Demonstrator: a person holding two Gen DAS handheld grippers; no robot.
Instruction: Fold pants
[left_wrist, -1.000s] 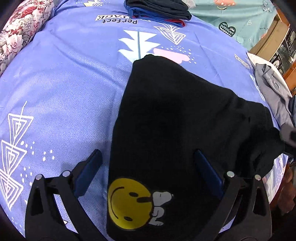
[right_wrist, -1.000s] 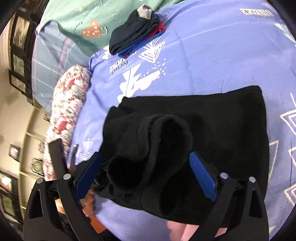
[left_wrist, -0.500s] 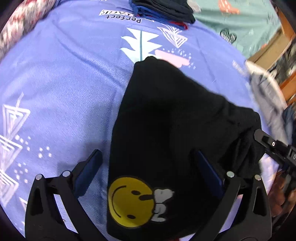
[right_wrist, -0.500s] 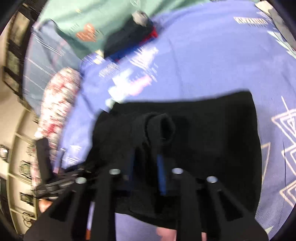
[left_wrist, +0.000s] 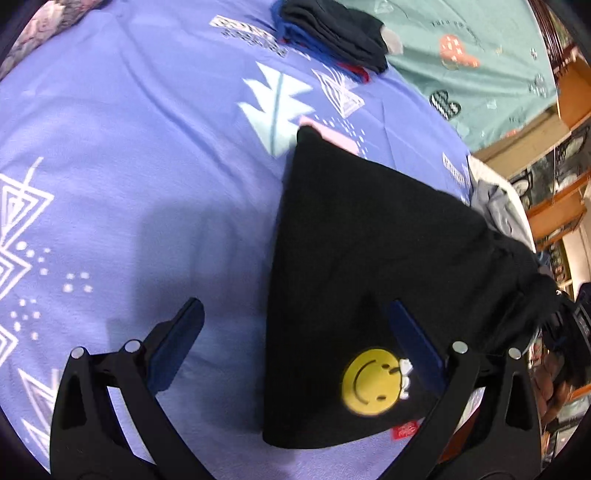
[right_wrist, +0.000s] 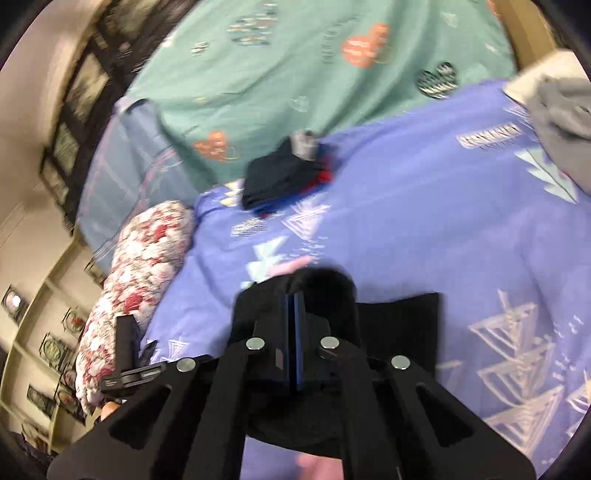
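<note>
A bed is covered by a lavender sheet (left_wrist: 140, 147) printed with white geometric motifs, with a teal patterned cover (right_wrist: 295, 66) spread beyond it. A red-and-white floral pillow (right_wrist: 140, 266) is seen at the bed's edge, beside a beige wall (right_wrist: 26, 206) hung with framed pictures. Orange-brown wooden shelving (left_wrist: 557, 210) is seen at the opposite side.

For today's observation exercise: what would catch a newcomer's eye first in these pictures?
First, the yellow smiley patch on the black pants, near their bottom edge on the purple bedspread. Next, the right hand-held gripper, shut on a bunched fold of the pants.
</note>
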